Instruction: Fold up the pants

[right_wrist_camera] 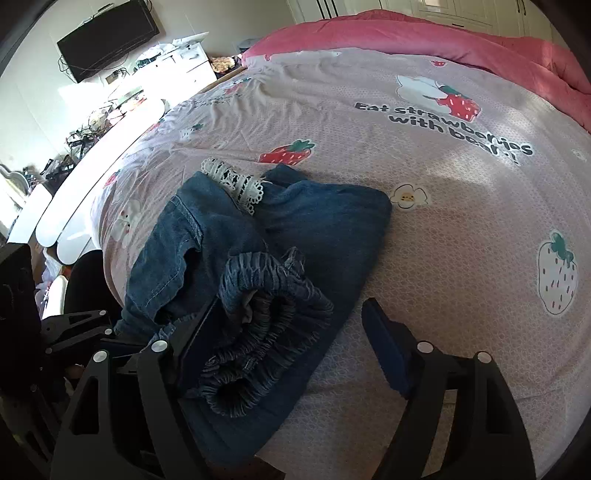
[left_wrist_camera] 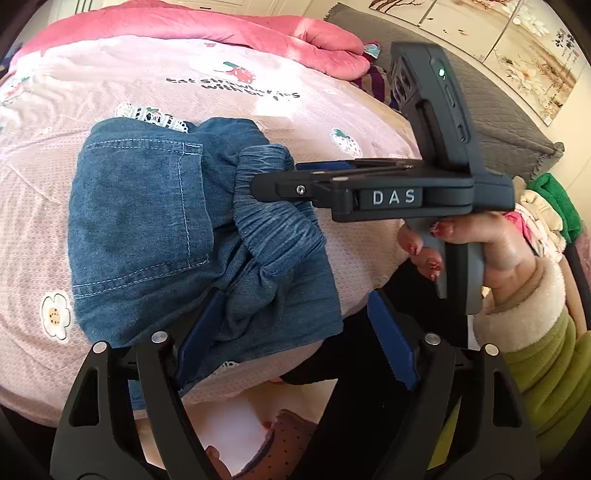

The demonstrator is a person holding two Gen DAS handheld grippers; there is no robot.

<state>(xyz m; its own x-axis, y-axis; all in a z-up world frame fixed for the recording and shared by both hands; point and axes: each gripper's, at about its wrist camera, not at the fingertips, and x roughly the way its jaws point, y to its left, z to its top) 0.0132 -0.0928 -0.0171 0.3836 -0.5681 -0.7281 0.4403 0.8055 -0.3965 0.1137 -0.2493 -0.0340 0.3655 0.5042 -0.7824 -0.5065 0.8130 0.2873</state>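
Blue denim pants (left_wrist_camera: 147,221) lie folded in a compact bundle on the pink strawberry-print bed sheet (left_wrist_camera: 92,81), with white lace trim (left_wrist_camera: 155,117) at the far edge and the gathered elastic waistband (left_wrist_camera: 273,221) on top. They also show in the right wrist view (right_wrist_camera: 295,229). My left gripper (left_wrist_camera: 295,332) is open over the near edge of the bundle, its left finger touching the denim. My right gripper (right_wrist_camera: 288,325) is open around the waistband (right_wrist_camera: 266,325), nothing clamped. In the left wrist view it (left_wrist_camera: 273,188) reaches in from the right over the waistband.
A pink quilt (left_wrist_camera: 221,26) lies along the far side of the bed. A pile of clothes (left_wrist_camera: 546,214) sits at the right. A grey quilted cover (left_wrist_camera: 498,122) is beyond. White furniture (right_wrist_camera: 110,122) and a wall television (right_wrist_camera: 107,40) stand left of the bed.
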